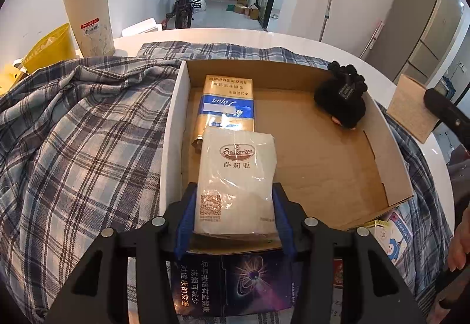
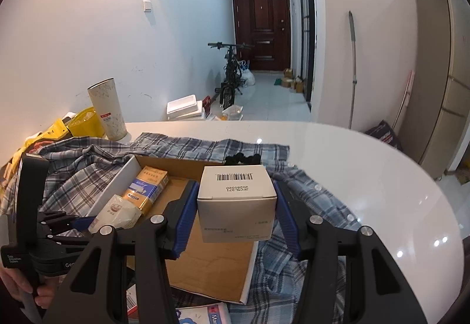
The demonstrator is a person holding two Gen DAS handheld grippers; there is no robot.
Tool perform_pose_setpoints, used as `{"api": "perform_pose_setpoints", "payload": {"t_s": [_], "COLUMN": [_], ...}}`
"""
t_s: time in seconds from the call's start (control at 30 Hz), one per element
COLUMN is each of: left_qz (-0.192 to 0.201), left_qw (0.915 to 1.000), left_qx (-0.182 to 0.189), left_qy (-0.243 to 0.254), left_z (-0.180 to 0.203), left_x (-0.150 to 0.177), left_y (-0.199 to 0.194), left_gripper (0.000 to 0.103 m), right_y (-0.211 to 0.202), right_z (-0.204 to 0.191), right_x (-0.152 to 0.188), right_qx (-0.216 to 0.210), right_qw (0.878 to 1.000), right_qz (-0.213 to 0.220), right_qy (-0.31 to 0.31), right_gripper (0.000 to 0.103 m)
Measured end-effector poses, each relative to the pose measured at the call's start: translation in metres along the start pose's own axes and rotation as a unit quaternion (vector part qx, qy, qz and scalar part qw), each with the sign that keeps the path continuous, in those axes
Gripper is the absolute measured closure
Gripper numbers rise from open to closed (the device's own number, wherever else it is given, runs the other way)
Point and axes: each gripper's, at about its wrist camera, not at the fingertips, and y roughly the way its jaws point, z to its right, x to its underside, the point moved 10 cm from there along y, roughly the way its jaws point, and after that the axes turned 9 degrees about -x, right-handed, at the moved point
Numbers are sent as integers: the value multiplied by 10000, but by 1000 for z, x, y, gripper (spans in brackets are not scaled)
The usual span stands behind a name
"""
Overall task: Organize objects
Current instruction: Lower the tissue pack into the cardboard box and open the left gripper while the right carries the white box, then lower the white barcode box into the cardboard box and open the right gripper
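Note:
My left gripper [image 1: 235, 191] is shut on a white plastic-wrapped packet [image 1: 238, 165] with a brown oval logo, held low over the near left part of an open cardboard box [image 1: 382, 147]. The packet also shows tilted in the right wrist view [image 2: 117, 213]. Behind it in the box lies a gold and blue carton [image 1: 227, 100]. A black hair accessory [image 1: 340, 100] sits in the far right corner. My right gripper [image 2: 235, 191] is shut on a small white box with a barcode [image 2: 238, 177], held above the cardboard box floor [image 2: 211, 265].
The box rests on a blue plaid shirt [image 1: 73, 133] spread over a round white table [image 2: 367, 177]. A dark printed carton [image 1: 235, 280] lies under my left gripper. A tall beige cup [image 1: 88, 15] and yellow bag [image 1: 50, 45] stand far left. A person's hand [image 1: 458, 250] is at right.

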Motion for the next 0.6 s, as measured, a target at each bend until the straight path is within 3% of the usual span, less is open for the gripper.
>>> {"api": "perform_pose_setpoints", "payload": {"t_s": [0.07, 0.13, 0.17, 0.4, 0.6], "left_qz": [63, 173, 273, 780, 955], "left_qw": [10000, 9997, 9994, 9969, 9946], "left_qx": [36, 2, -64, 12, -2], "left_qy": [46, 150, 201, -97, -401], "left_z": [1, 4, 5, -8, -25], "left_x": [-1, -2, -4, -20, -29], "left_y": [-4, -9, -13, -37, -43], "left_gripper": [46, 34, 32, 32, 32], "right_y": [1, 0, 0, -3, 1], "right_z": [0, -2, -3, -5, -9], "right_x": [1, 0, 0, 1, 8], "right_qx": [-7, 18, 8, -80, -88], "right_qw": [10000, 10000, 10000, 10000, 9997], "right_qz": [-7, 16, 26, 25, -202], "right_qy": [2, -32, -32, 21, -40], "right_gripper": [52, 52, 52, 52, 52]}}
